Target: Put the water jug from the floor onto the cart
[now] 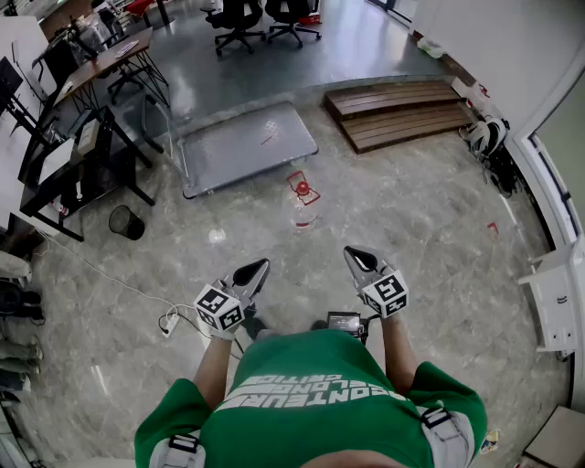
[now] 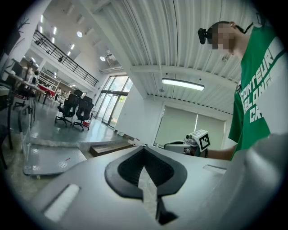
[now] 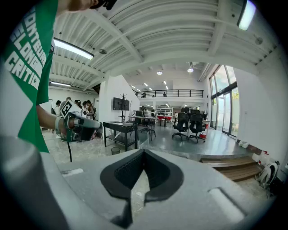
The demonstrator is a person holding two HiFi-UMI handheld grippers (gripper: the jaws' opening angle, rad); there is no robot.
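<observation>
The water jug [image 1: 303, 205], clear with a red cap and red handle, stands on the marble floor ahead of me, well beyond both grippers. Just behind it, to the left, lies the flat grey cart [image 1: 247, 144], also seen low in the left gripper view as the cart [image 2: 51, 159]. My left gripper [image 1: 259, 267] and right gripper [image 1: 353, 253] are held side by side in front of my chest, pointing forward. Both are shut and empty: the left gripper [image 2: 144, 149] and the right gripper [image 3: 144, 152] show their tips meeting with nothing between them.
Wooden steps [image 1: 402, 110] lie at the back right, with a backpack [image 1: 484, 137] by the wall. Black desks [image 1: 82, 155] and a wastebasket [image 1: 126, 222] stand at the left. Office chairs [image 1: 247, 18] are far back. A power strip [image 1: 169, 322] with its cable lies by my left foot.
</observation>
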